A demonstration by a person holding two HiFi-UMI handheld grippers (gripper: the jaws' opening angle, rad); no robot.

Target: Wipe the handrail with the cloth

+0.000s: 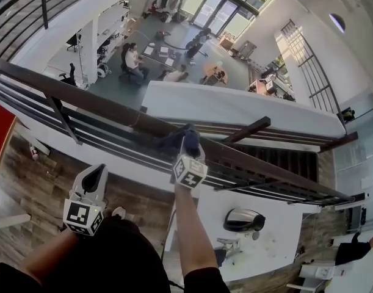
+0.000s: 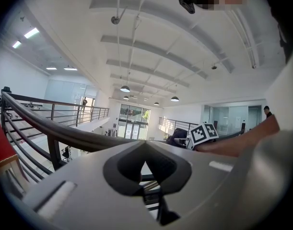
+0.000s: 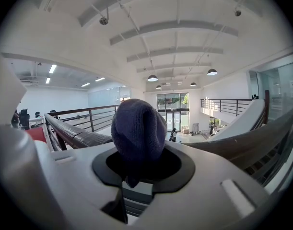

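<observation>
The dark brown handrail [image 1: 113, 112] crosses the head view from upper left to lower right. My right gripper [image 1: 189, 141] is up at the rail, shut on a dark blue cloth [image 1: 174, 140] that rests against the rail's top. In the right gripper view the cloth [image 3: 136, 128] bulges from between the jaws of the right gripper [image 3: 139, 152], with the handrail [image 3: 84, 137] just behind it. My left gripper [image 1: 95, 177] hangs lower and to the left, clear of the rail, shut and holding nothing. The left gripper view shows the handrail [image 2: 64, 133] and the right gripper's marker cube [image 2: 204, 133].
Thin horizontal bars and slanted posts [image 1: 64, 118] run under the rail. Beyond it is a deep drop to a lower floor with desks and seated people [image 1: 134, 60]. A red panel [image 1: 0, 133] stands at the left, above the wooden floor [image 1: 27, 182].
</observation>
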